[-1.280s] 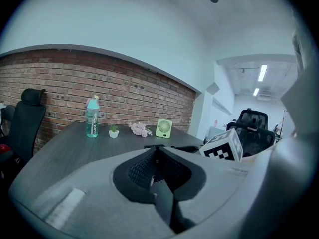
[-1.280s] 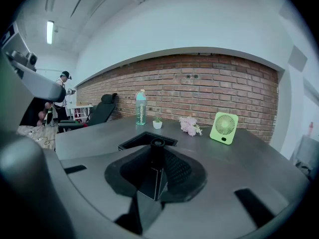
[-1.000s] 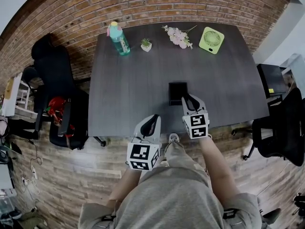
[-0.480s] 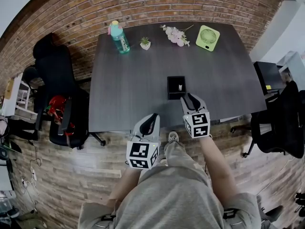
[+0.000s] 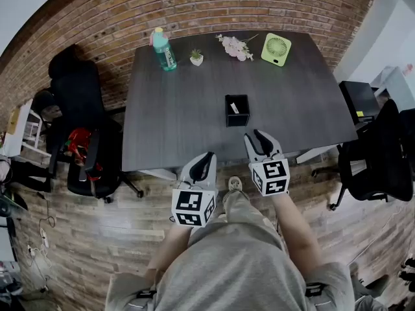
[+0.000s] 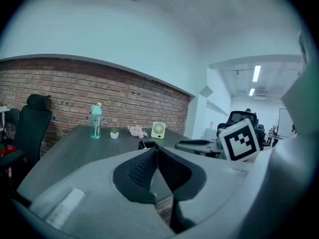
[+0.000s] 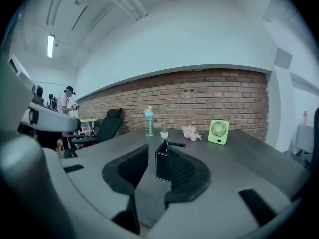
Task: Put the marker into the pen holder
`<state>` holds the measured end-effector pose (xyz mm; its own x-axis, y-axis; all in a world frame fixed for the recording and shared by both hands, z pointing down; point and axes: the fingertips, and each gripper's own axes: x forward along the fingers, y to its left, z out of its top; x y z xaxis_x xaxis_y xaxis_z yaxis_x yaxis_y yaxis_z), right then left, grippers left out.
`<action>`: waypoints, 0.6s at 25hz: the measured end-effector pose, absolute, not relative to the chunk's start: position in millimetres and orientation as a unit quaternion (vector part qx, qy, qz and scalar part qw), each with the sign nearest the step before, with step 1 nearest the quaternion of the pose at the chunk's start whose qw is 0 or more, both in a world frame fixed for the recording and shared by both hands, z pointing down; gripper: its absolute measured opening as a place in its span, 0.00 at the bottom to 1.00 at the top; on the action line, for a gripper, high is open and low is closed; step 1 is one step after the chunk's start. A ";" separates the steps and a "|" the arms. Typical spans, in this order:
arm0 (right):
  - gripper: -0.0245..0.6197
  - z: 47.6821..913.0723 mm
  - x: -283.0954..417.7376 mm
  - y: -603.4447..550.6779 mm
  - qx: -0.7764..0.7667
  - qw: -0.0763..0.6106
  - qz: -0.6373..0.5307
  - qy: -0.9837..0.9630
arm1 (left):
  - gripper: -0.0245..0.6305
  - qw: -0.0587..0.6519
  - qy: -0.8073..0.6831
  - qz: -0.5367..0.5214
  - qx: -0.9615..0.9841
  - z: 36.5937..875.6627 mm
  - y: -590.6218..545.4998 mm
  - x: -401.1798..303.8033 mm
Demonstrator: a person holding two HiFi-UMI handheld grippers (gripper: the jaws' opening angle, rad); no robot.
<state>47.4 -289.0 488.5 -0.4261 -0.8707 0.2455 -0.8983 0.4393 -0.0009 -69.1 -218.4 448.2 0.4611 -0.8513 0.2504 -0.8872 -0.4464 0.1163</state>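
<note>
Both grippers have drawn back from the pen holder [image 5: 238, 117] toward the person. Its jaws just opened wide, the right gripper [image 5: 257, 137] holds nothing; the left gripper [image 5: 207, 159] is pressed together. With the marker [image 5: 234, 107] standing inside the pen holder, the task looks done.

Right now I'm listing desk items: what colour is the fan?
Light green fan, best in head view.

Office, desk [image 5: 181, 109], swivel chairs [image 5: 76, 99], brick wall [image 5: 194, 5]
</note>
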 end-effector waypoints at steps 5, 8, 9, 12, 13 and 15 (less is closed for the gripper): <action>0.21 471.2 41.0 -251.1 0.523 0.093 0.060 -0.845 | 0.08 0.110 -0.511 0.073 0.849 446.2 -193.1 -71.1; 0.19 461.6 36.6 -226.8 0.521 0.084 0.056 -0.847 | 0.08 0.109 -0.509 0.071 0.851 446.4 -177.0 -72.0; 0.17 457.5 34.8 -218.7 0.521 0.081 0.052 -0.848 | 0.08 0.108 -0.508 0.070 0.852 446.0 -171.9 -72.8; 0.12 445.3 30.3 -195.8 0.520 0.074 0.038 -0.850 | 0.08 0.107 -0.507 0.069 0.853 445.1 -157.5 -74.6; 0.11 442.0 29.4 -188.8 0.520 0.072 0.034 -0.850 | 0.08 0.107 -0.507 0.069 0.853 444.9 -153.2 -74.8; 0.09 436.0 27.7 -175.9 0.521 0.068 0.027 -0.851 | 0.08 0.107 -0.506 0.067 0.854 444.2 -145.6 -75.3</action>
